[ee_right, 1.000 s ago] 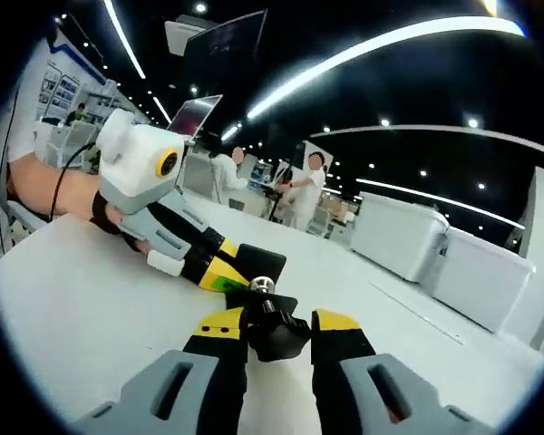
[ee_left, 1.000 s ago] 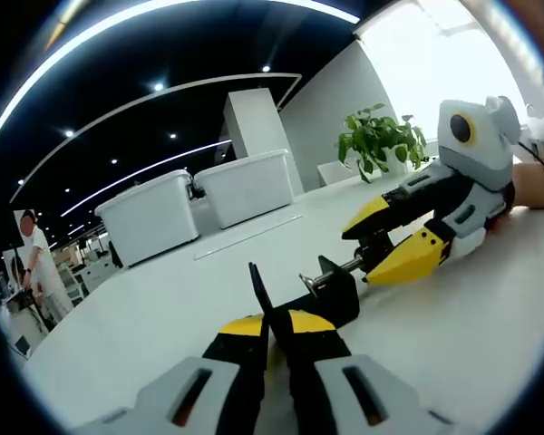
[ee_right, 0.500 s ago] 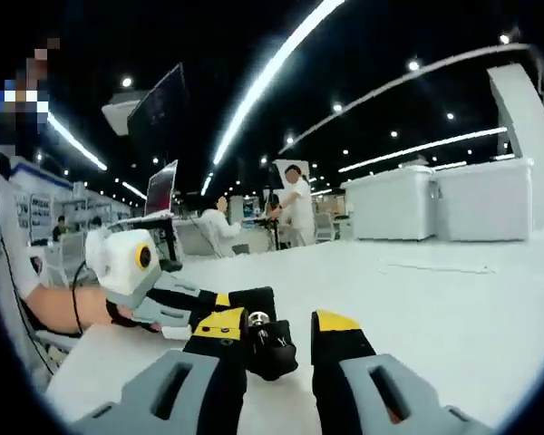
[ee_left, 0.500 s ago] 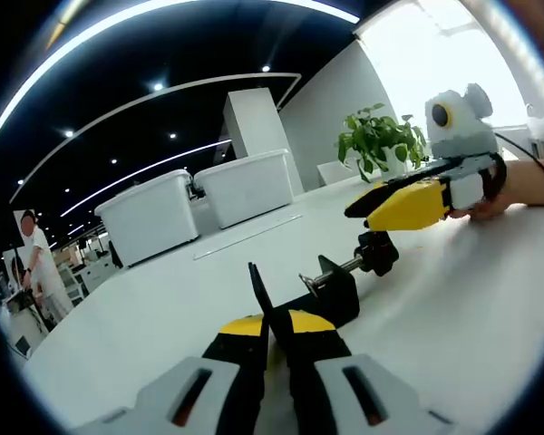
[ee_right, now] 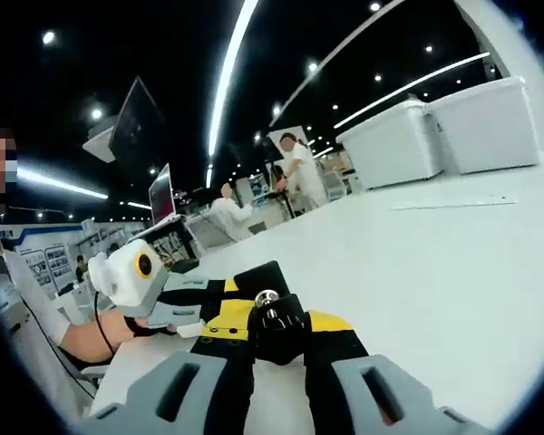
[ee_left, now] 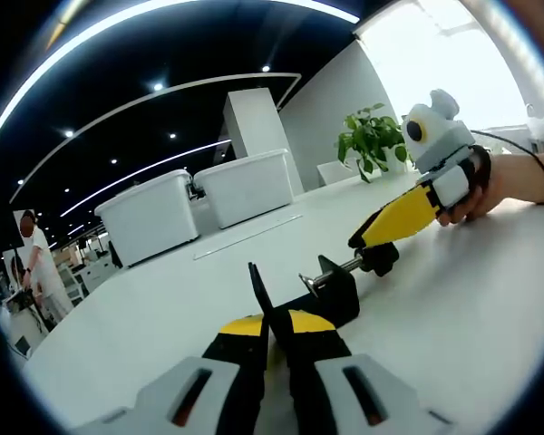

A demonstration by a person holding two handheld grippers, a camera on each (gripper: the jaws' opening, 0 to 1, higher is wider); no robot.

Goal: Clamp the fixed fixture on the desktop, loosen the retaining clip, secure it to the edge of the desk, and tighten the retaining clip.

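Counts on and around the desk

One black clamp fixture point(ee_left: 331, 292), two grippers point(ee_left: 272, 328) point(ee_right: 276, 324), two white storage bins point(ee_left: 150, 216) point(ee_left: 247, 186), one potted plant point(ee_left: 374, 140) near the desk's far edge.

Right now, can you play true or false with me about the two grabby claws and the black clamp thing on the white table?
1. The left gripper pinches the flat black plate of the clamp. True.
2. The right gripper is squeezing the clamp's black knob. True.
3. The clamp hangs on the edge of the desk. False: it sits on the desk top, away from any edge in view.
4. Two red boxes stand behind the clamp. False: the two storage boxes are white.
5. A green plant stands at the far end of the desk. True.
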